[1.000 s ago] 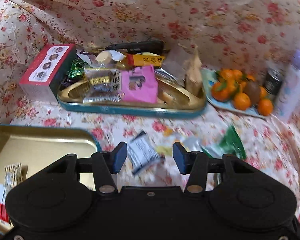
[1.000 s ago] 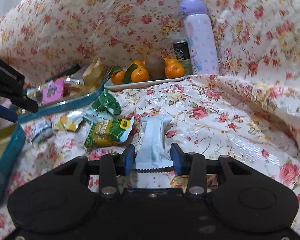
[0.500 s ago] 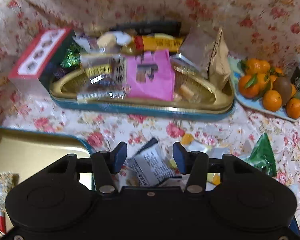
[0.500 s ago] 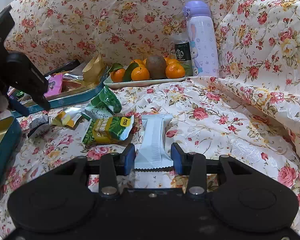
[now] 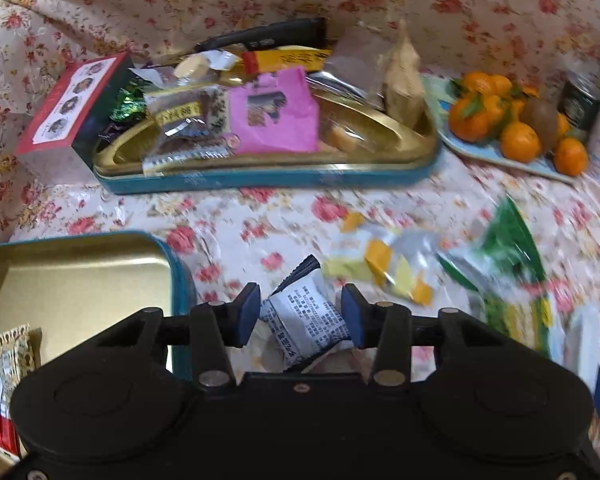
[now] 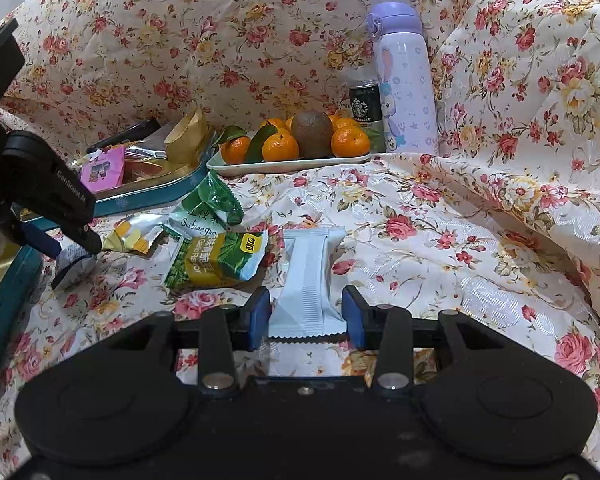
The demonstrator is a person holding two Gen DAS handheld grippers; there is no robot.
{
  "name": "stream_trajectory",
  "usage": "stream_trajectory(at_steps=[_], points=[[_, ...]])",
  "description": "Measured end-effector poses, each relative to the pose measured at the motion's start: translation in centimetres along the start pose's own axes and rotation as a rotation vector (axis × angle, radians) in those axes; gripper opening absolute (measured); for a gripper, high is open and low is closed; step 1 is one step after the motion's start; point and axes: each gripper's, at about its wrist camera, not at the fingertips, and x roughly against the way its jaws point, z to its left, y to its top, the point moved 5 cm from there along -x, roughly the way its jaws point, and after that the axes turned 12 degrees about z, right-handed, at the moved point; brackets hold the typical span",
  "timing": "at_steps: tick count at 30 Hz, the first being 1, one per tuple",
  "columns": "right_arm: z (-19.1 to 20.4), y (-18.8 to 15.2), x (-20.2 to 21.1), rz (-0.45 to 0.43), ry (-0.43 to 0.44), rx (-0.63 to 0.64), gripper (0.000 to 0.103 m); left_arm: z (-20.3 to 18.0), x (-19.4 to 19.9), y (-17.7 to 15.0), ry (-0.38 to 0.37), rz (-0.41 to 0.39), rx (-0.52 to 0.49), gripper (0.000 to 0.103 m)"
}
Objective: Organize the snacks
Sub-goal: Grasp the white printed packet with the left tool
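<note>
My left gripper (image 5: pixel 300 314) is open, its fingers on either side of a black-and-white snack packet (image 5: pixel 306 322) lying on the floral cloth; the packet also shows in the right wrist view (image 6: pixel 74 264). My right gripper (image 6: pixel 304 314) is open around the near end of a pale blue snack packet (image 6: pixel 310 276). Loose on the cloth lie a yellow-white packet (image 6: pixel 134 234), a green triangular packet (image 6: pixel 208 208) and a green-yellow packet (image 6: pixel 218 260). A gold tin tray (image 5: pixel 268 168) at the back holds many snacks. A second gold tin (image 5: pixel 80 276) at the left holds a few packets.
A plate of tangerines and a kiwi (image 6: pixel 296 144) stands behind the loose snacks, with a Starbucks can (image 6: pixel 365 106) and a lilac bottle (image 6: pixel 406 88) beside it. A red-topped box (image 5: pixel 66 112) stands left of the full tray. Floral cloth rises at the back and right.
My left gripper has come down and forward so that the black-and-white packet now lies between its fingers. My right gripper has stayed around the pale blue packet.
</note>
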Motion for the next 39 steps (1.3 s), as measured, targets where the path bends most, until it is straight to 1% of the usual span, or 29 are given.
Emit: stream_trajectory(at_steps=[2,8,12,16,18,21,24,28,30,32,39], points=[[0.0,0.0,0.0,0.0,0.0,0.0,0.042,-0.5,0.5,-0.9,-0.01,-0.006,-0.029,0.048],[0.0,0.0,0.0,0.0,0.0,0.0,0.043,-1.1,1.6,-3.5,-0.047,-0.002,-0.086,0.047],[0.0,0.0,0.0,0.0,0.001,0.0,0.042,-1.0,2.4,-3.5,-0.07,0.006,-0.102,0.044],[0.0,0.0,0.0,0.0,0.001,0.001,0.042,-0.2,4.0,-2.5,-0.077,-0.031,-0.071,0.044],[0.0,0.0,0.0,-0.001,0.003,0.0,0.042,0.1,4.5,-2.3,-0.081,-0.034,-0.061,0.045],[0.0,0.1,-0.1,-0.001,0.005,-0.001,0.042,0.2,4.2,-2.6,-0.093,-0.009,-0.065,0.045],[-0.1,0.1,-0.1,-0.001,0.008,-0.004,0.042,0.4,3.6,-3.1,-0.083,0.01,-0.054,0.045],[-0.1,0.0,-0.1,-0.001,0.004,-0.001,0.042,0.6,2.9,-3.8,-0.091,0.038,-0.05,0.045],[-0.1,0.0,-0.1,-0.001,0.004,-0.001,0.042,0.6,2.9,-4.1,-0.104,0.039,-0.048,0.046],[-0.1,0.0,-0.1,-0.001,0.005,0.0,0.042,0.7,2.8,-4.3,-0.104,0.036,-0.045,0.049],[-0.1,0.0,-0.1,-0.001,0.004,0.002,0.042,0.6,2.1,-4.1,-0.119,0.05,-0.038,0.05]])
